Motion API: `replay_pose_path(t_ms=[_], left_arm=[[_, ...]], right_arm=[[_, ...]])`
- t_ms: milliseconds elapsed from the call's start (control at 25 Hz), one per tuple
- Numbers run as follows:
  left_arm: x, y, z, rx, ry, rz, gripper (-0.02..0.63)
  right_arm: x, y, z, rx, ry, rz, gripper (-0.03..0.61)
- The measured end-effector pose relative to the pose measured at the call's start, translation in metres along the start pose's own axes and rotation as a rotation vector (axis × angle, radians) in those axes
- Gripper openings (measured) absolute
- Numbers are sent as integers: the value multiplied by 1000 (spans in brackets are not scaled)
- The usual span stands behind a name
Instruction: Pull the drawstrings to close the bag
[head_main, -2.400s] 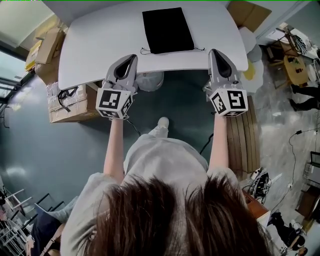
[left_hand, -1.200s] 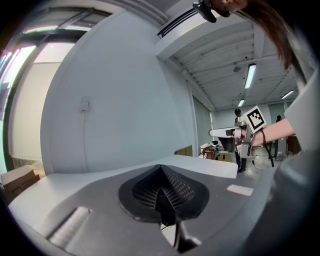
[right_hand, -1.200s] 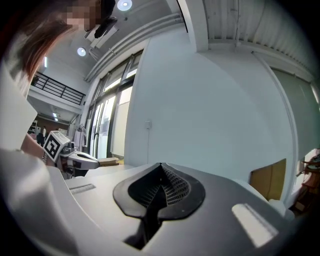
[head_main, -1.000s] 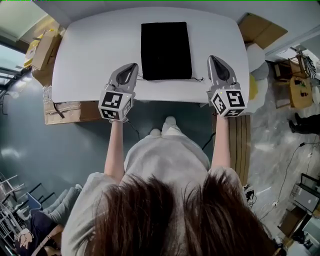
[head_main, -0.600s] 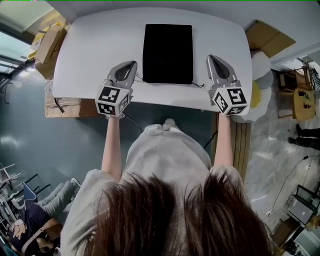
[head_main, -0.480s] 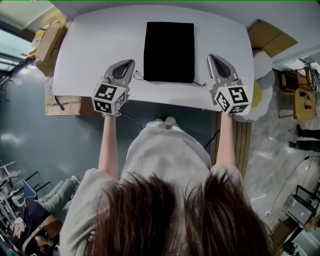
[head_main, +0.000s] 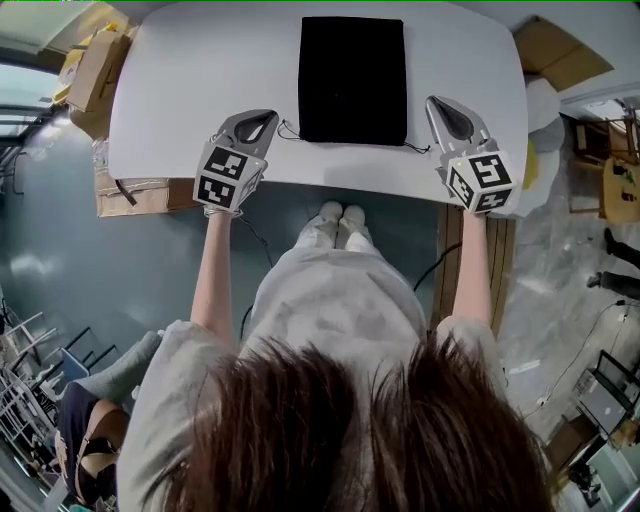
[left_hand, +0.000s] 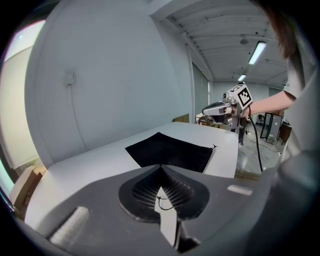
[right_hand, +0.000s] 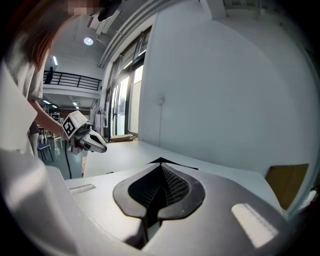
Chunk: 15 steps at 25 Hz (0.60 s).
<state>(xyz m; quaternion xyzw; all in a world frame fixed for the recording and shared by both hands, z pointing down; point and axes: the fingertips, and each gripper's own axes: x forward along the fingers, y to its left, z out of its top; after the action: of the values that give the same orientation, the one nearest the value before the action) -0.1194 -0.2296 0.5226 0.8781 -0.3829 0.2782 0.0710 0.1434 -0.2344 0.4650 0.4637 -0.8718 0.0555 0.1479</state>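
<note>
Head view: looking down on a flat black rectangular fabric bag (head_main: 352, 80) lying on the white bench (head_main: 170, 90), long axis pointing away, mouth edge nearest. Trailing thin cord sideways from both near corners, with the left drawstring (head_main: 290, 130) ending just at the left gripper (head_main: 272, 118) and the right drawstring (head_main: 420, 148) just inside the right gripper (head_main: 432, 100). Holding both sets of jaws clenched on nothing, probably needing to open them before grasping.
</note>
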Motion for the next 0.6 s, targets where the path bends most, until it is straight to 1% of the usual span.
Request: replay_pose_path(t_ms=[160,320,520,600], left_arm=[[9,-2,-12,41,35,-45,-5],[18,-11,-23,109,94,-98,-5],[32,-19,-39,115,139,-163,-5],[35,-21,-45,119,155,-174,-5]], right_arm=[[9,5,-26,5,86,26,14],[10,8,-48,7,168,47,14],[8,6,-77,-44,290,93,14],[6,7,-87,-42,321,103,14]])
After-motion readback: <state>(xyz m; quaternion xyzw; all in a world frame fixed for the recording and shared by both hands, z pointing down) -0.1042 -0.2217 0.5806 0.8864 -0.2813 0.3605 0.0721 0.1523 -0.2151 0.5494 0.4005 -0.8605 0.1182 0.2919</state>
